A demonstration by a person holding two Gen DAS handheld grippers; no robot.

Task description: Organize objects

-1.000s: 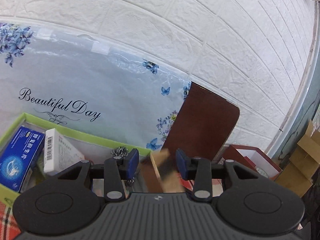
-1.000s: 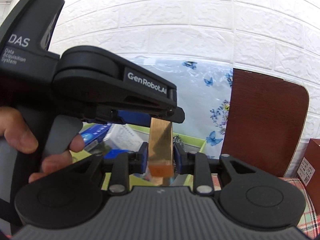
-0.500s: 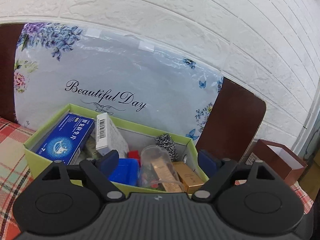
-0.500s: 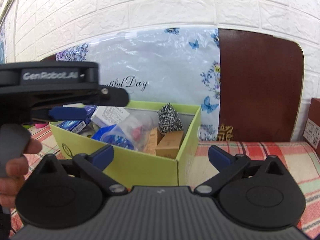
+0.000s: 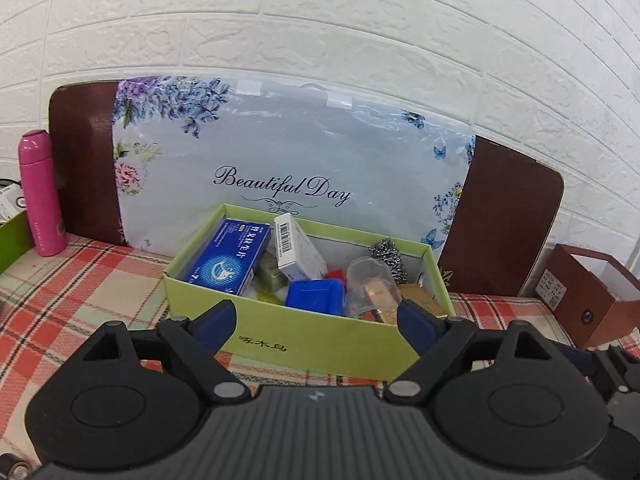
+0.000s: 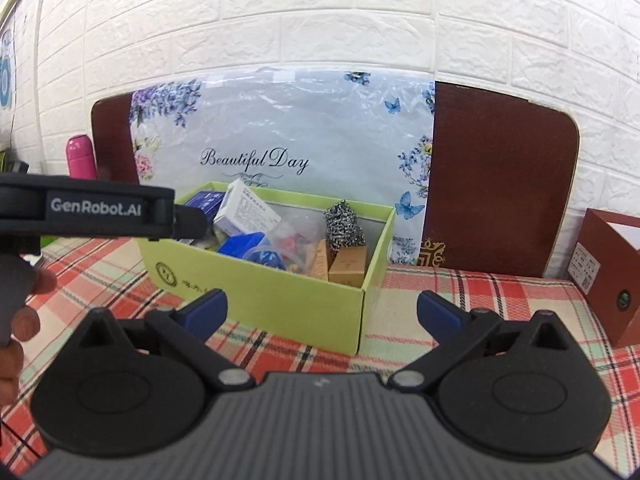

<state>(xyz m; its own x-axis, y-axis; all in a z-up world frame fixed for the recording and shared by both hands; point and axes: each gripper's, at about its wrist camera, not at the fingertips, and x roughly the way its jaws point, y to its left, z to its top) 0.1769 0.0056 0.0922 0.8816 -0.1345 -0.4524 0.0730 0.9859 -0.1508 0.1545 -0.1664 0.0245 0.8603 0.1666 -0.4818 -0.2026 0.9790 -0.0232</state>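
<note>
Both grippers hang wide open and empty before a packed green box

The cardboard green box (image 5: 304,336) lies at twelve o'clock of the left gripper (image 5: 316,320), its long axis crosswise, and at eleven o'clock of the right gripper (image 6: 322,308). Inside: a glossy blue carton (image 5: 230,256), a wiry steel scourer (image 6: 344,226) and a tan carton (image 6: 348,266).

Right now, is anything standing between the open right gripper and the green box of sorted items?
Nothing visible does. The right gripper is open and empty in front of the green box, with only bare plaid tablecloth between. The left gripper sits off to the left, beside the box.
</note>
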